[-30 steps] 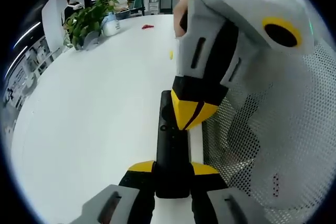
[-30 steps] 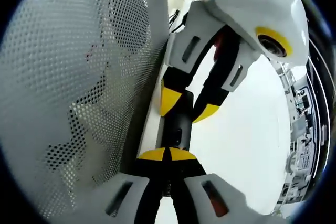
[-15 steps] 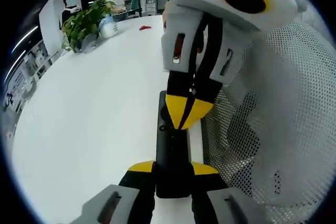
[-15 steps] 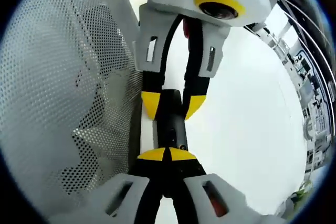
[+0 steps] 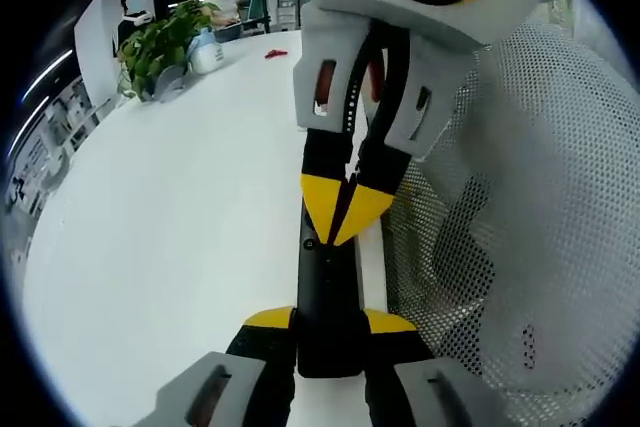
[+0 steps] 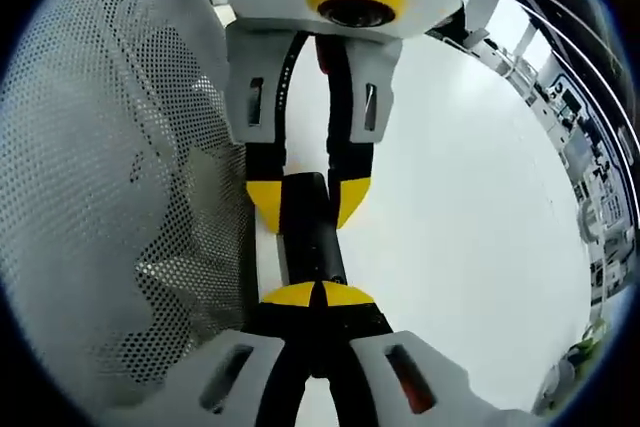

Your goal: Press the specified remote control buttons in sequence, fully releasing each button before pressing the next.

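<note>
A long black remote control [image 5: 325, 292] lies lengthwise above the white table, and my left gripper [image 5: 328, 320] is shut on its near end with a yellow tip on each side. My right gripper [image 5: 343, 212] comes down from the top of the left gripper view. Its yellow tips are pressed together, and they sit on the remote's upper face next to a small round button [image 5: 310, 243]. In the right gripper view my right gripper [image 6: 318, 294] is shut, its tips over the remote control [image 6: 305, 232]. Facing it, the left gripper [image 6: 307, 202] clasps the remote's far end.
A white perforated mesh wall [image 5: 500, 247] stands close along one side of the remote; it is the mesh wall [image 6: 120, 197] on the left of the right gripper view. A potted plant [image 5: 160, 42] and a small red thing [image 5: 279, 50] sit far across the white table [image 5: 170, 217].
My right gripper has swung round to face the left one more squarely, its shut tips shifting slightly across the remote. The left gripper keeps hold of the remote and has not moved.
</note>
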